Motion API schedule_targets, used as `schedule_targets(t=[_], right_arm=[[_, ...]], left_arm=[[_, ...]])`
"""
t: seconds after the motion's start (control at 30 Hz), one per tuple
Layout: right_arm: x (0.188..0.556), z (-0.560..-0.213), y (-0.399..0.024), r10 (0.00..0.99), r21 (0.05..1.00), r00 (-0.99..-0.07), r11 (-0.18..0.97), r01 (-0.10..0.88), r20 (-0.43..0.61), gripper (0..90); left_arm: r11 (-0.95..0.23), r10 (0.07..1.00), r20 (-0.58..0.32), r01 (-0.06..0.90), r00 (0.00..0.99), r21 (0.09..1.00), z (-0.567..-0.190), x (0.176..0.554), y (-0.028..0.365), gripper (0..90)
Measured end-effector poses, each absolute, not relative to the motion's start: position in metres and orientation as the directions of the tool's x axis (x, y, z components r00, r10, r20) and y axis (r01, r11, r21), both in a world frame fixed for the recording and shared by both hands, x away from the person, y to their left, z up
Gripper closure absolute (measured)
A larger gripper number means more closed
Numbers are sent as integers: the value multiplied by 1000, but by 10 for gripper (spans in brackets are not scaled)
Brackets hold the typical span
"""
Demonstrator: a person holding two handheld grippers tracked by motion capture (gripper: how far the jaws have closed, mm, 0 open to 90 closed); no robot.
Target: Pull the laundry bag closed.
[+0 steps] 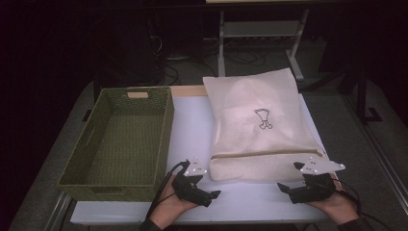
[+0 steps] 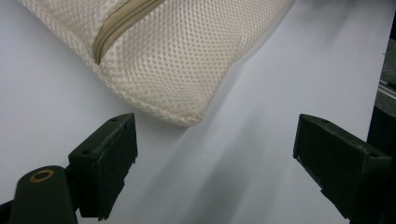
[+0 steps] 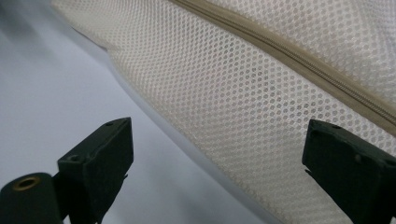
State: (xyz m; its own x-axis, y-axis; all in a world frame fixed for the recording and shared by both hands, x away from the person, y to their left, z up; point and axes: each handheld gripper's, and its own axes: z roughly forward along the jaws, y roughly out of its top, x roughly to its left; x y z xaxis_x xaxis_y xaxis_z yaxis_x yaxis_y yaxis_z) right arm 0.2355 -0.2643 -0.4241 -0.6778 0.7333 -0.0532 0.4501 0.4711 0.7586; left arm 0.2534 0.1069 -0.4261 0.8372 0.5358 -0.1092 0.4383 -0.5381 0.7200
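Writing is absent from the cream mesh zip-up laundry bag [image 1: 260, 125]; its one mark is a dark outline drawing [image 1: 263, 119], too small to identify. It lies on the white table [image 1: 192, 125], far end overhanging the back edge, just right of the olive woven rectangular basket [image 1: 120, 142]. Left claw [image 1: 215, 194] and right claw [image 1: 283, 186] both stand apart, holding nothing, near the bag's front corners over bare tabletop. Beige zipper [image 3: 299, 58] runs along the front edge.
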Motion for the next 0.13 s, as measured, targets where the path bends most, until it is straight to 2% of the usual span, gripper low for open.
schedule_targets(t=[0.13], right_arm=[[236, -426, -263, 723, 759, -690, 465, 456, -29, 83]], left_arm=[[-542, 535, -109, 439, 838, 716, -427, 254, 108, 132]])
